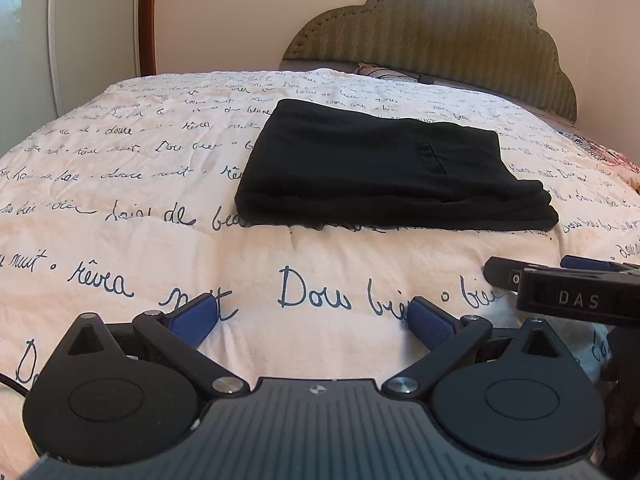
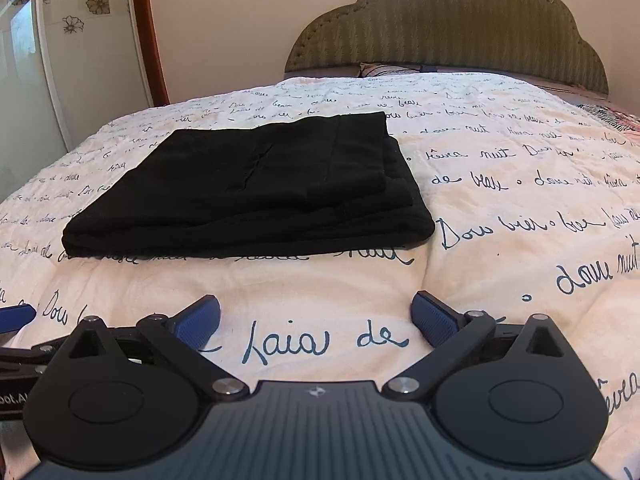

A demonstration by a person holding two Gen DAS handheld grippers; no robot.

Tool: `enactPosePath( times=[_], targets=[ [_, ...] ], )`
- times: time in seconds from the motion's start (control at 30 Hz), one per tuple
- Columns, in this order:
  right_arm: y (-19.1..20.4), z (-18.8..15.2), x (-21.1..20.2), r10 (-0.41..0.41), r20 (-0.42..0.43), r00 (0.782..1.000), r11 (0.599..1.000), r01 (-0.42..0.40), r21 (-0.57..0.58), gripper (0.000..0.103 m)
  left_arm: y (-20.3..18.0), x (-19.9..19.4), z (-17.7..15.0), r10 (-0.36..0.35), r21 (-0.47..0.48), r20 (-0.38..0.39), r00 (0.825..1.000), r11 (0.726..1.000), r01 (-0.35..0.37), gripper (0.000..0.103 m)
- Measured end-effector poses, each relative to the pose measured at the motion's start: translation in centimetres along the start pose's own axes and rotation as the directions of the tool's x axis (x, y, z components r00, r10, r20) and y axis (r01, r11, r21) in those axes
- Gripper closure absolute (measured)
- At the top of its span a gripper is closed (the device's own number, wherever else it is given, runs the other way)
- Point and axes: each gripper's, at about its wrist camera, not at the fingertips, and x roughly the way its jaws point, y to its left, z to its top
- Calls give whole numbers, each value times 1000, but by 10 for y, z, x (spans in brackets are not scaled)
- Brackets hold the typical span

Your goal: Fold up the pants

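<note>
Both tongs hang low over the bedspread with nothing between their blue pads. Left gripper (image 1: 312, 316) has its fingers spread wide, only printed cloth showing in the gap; right gripper (image 2: 316, 316) is spread just as wide and likewise holds nothing. In the left wrist view the right gripper pokes in at the right edge as a black block lettered "DAS", cut off by the frame, with one blue pad tip just visible behind it. In the right wrist view a blue pad and black linkage of the left gripper enter at the left edge, mostly out of frame.

Ahead of both lies the pants (image 1: 392, 168), black, folded into a flat, roughly rectangular stack on the quilt (image 1: 140, 240), apart from either gripper. Its near edge shows several stacked layers; how many is hard to count in the dark cloth. From the right wrist view the pants (image 2: 248, 188) sit left of centre, with a smaller top layer stepped back from the right-hand edge and a faint seam or pocket slit on top.

Bare quilt (image 2: 520, 200), cream with dark blue script, lies open on every side of the stack. Beyond it stands a scalloped olive headboard (image 1: 440, 36), its top clipped by the frame, and a patterned pillow (image 2: 384, 69) partly hidden at its foot. A red-brown door frame (image 2: 148, 40) stands left.
</note>
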Motion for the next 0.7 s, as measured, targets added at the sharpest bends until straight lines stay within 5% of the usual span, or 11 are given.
enactPosePath(
  times=[0.7],
  targets=[
    [1,-2,0,-1,10,1000,1000,1,1,0,-3,8,5,35,13,-16,999,999,-35,0]
  ],
)
